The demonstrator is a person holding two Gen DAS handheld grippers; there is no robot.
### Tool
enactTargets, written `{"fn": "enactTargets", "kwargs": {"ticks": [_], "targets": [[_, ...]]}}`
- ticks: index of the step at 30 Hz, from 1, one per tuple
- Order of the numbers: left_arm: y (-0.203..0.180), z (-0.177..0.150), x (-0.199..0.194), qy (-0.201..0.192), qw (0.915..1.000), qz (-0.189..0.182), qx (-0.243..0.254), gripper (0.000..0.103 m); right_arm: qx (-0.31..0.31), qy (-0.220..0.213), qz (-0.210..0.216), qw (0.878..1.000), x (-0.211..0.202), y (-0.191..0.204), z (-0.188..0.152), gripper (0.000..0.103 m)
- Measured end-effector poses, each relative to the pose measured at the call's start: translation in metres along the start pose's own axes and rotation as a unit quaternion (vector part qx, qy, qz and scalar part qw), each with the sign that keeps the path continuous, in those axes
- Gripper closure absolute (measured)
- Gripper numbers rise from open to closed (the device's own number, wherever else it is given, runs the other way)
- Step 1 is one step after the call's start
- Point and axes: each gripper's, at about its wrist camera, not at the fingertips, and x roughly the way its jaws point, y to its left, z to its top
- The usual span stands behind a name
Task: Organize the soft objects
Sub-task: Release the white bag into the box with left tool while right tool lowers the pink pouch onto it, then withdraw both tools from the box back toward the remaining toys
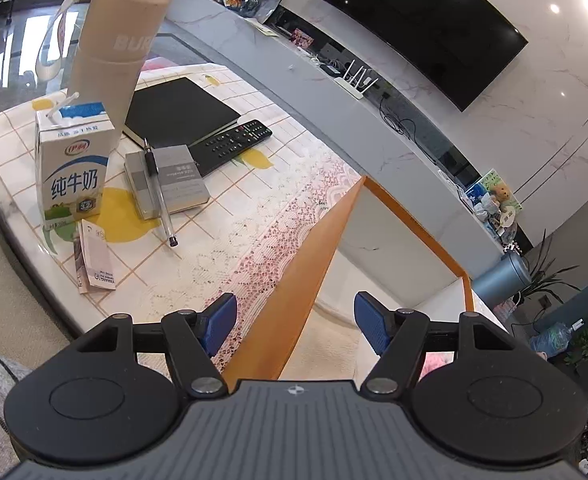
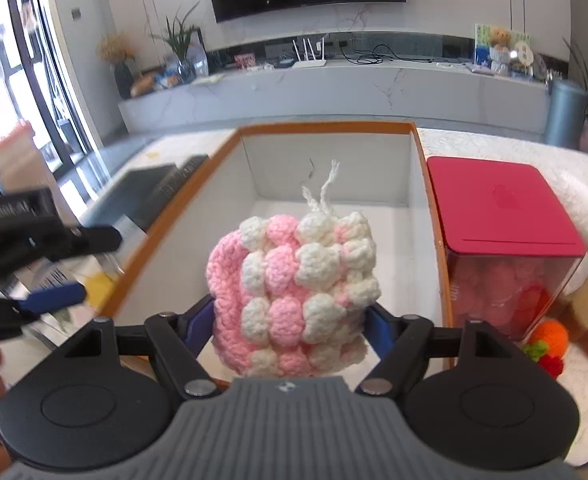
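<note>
My right gripper is shut on a pink and white crocheted pouch and holds it above the near end of an open box with an orange rim and white inside. My left gripper is open and empty, straddling the box's orange rim; it also shows at the left of the right wrist view. An orange, green and red knitted toy lies on the table to the right of the box.
A clear box with a red lid stands right of the orange-rimmed box. On the table to the left are a milk carton, a tall beige bottle, a black notebook, a remote, a pen and a grey box.
</note>
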Motion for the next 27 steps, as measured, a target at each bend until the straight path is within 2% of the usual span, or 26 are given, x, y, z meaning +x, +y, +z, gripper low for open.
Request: {"fn": "enactTargets", "kwargs": {"ticks": [1,3,5,11,16,19,27], "targets": [[0.0,0.0,0.0,0.002,1.0,-0.001,0.001,0.024,0.01,-0.007,0.001,1.0,0.0,-0.002,-0.001,0.012],[-0.001,0.0,0.001,0.007,0.9999,-0.003,0.011,0.025,0.029,-0.004,0.005,1.0,0.0,-0.005,-0.002,0.003],[-0.004,-0.001,0.0,0.005,0.9998,0.0,0.02,0.025,0.021,0.009,0.012,1.0,0.001,-0.003,0.0,0.003],[-0.007,0.0,-0.004,0.002,0.9996,0.007,0.027,0.025,-0.015,0.003,0.0,1.0,-0.001,0.006,-0.003,0.003],[-0.013,-0.001,-0.01,-0.009,0.9986,0.025,0.046,0.025,0.001,-0.016,0.005,1.0,-0.012,0.003,-0.003,0.003],[-0.018,-0.001,-0.017,-0.018,0.9981,0.022,0.055,0.025,0.012,-0.029,0.009,0.999,-0.023,-0.003,-0.002,0.003],[-0.049,-0.006,-0.049,-0.076,0.9909,0.026,0.107,0.025,0.047,-0.068,0.016,0.996,-0.056,-0.016,0.006,0.003]]}}
